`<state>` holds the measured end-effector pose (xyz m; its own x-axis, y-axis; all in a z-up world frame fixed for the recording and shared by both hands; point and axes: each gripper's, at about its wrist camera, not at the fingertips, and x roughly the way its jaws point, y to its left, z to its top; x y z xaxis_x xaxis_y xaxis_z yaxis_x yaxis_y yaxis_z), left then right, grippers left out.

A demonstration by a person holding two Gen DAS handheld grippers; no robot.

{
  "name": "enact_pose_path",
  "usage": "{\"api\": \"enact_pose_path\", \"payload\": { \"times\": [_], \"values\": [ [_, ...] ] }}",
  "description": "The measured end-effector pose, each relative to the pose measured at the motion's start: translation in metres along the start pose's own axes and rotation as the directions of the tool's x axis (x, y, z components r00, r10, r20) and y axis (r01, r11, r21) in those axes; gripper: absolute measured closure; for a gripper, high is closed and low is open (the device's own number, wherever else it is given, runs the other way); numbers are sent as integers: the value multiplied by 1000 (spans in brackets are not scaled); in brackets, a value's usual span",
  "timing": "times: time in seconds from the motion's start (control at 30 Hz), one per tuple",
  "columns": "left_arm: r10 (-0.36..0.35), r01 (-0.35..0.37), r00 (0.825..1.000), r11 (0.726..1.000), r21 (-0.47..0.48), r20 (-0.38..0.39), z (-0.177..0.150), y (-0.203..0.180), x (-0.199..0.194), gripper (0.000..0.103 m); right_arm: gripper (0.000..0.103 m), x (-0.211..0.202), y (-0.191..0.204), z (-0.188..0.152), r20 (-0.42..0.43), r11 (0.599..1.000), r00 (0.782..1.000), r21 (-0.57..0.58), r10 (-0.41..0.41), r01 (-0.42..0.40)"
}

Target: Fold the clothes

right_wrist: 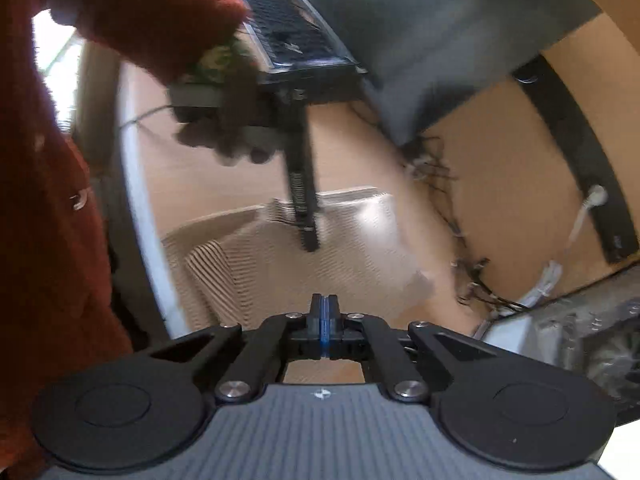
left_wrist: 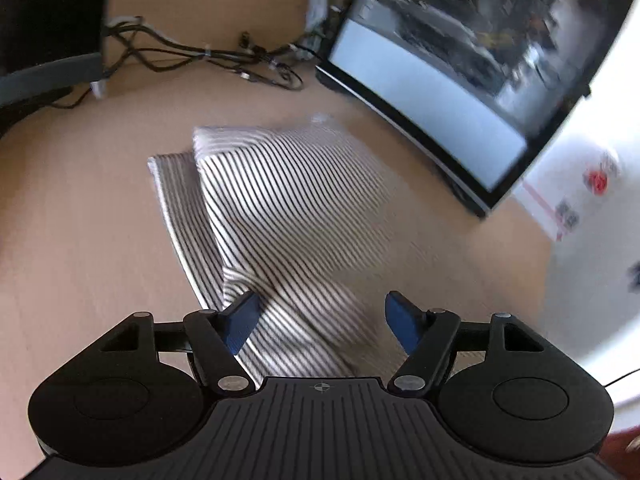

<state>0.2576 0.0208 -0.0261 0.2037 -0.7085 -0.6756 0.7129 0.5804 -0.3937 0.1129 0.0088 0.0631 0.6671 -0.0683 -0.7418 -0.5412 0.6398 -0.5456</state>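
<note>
Mid-bench, near the monitor: striped garment lies part-folded | left gripper wide, straddling its near end, gripping nothing | right gripper pinched empty, raised above | step: mid-fold | next: close left on near edge, probably.

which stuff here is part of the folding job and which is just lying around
Job: striped garment, left gripper, right gripper.
Lying about: monitor, tangle of cables, keyboard, wooden desk.
</note>
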Motion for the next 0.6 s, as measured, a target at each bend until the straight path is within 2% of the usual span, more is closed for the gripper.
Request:
{"api": "enact_pose_path", "payload": {
  "times": [0.07,0.13,0.2,0.27,0.37,0.5,0.6],
  "values": [
    [-33,33,999,999,24,1,-4,-6,-11,19,102,15,0,-8,-15,999,1000,48,15,-14],
    [-39,42,999,994,100,-24,-11,-20,-19,7,97,29,4,-23,-37,995,999,100,28,-24],
    [-37,42,999,987,155,-35,-15,-33,-22,7,87,39,4,-36,-56,982,996,182,67,-56],
    [-41,46,998,989,142,-36,-12,-37,-15,7,55,40,12,-49,-35,971,993,216,114,-104],
    [-39,45,998,992,118,-49,-8,-39,1,7,52,39,29,-65,8,956,984,234,177,-174],
    [1,10,996,992,129,-88,-11,-43,24,5,51,46,48,-68,59,951,976,221,208,-216],
    [13,-1,995,992,126,-94,-15,-45,24,5,45,60,42,-68,131,914,961,300,243,-272]
  ]
}}
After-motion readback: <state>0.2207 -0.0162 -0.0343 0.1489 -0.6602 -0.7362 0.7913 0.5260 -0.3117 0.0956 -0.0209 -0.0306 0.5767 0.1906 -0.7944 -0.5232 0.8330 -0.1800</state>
